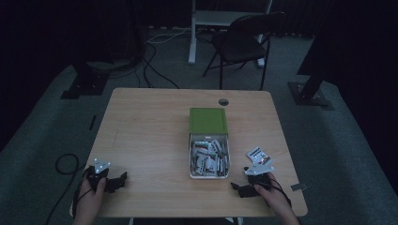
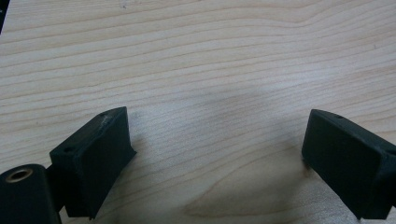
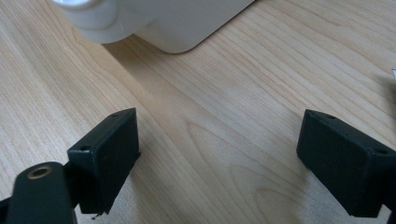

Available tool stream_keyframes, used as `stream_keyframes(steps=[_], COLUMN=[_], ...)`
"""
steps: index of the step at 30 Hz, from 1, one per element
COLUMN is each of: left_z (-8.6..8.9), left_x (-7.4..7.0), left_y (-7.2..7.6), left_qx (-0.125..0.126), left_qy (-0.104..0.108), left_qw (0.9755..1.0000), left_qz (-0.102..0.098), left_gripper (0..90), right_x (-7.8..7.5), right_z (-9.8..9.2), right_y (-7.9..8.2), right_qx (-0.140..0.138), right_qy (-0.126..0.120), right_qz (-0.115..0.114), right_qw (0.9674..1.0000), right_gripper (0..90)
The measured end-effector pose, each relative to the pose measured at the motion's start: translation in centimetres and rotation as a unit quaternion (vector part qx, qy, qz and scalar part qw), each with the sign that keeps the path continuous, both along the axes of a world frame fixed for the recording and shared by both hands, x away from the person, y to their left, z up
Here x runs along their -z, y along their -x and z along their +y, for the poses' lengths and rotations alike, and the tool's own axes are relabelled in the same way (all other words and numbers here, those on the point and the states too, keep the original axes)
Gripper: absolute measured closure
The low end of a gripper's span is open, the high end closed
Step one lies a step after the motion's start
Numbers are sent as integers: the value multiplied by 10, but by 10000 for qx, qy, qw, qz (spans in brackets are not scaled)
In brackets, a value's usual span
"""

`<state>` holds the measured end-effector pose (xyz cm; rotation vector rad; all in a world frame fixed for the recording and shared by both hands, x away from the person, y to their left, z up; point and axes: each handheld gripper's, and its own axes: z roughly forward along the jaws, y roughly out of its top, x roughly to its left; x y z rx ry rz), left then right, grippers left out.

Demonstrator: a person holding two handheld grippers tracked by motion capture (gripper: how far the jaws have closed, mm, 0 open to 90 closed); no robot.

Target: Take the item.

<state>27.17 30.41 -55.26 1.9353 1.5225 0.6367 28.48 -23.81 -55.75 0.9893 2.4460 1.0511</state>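
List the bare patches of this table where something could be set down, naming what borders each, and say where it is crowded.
Free: the broad left half, between the table edge, the left gripper and the white box. Crowded: the right, where loose packets lie between that box and the right gripper. The green lid fills the middle.

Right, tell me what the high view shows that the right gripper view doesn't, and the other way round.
High view alone: the green lid behind the white box, the packets inside it, a loose packet on the table, the chair, the left gripper and both hands. Right gripper view alone: a close look along the right gripper, its jaws wide apart over bare wood. Both share the wooden table and the white box.
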Motion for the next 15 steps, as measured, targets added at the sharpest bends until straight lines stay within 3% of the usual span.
stream_keyframes(steps=[15], left_z=[-1], left_x=[0], left_y=[-1], left_qx=[-53], left_qy=[1], left_qw=[10000], left_qz=[14], left_gripper=[84], right_x=[0], right_z=[0], right_y=[0], right_qx=[16], right_qy=[-5], right_qz=[7], right_qw=[10000], right_gripper=[125])
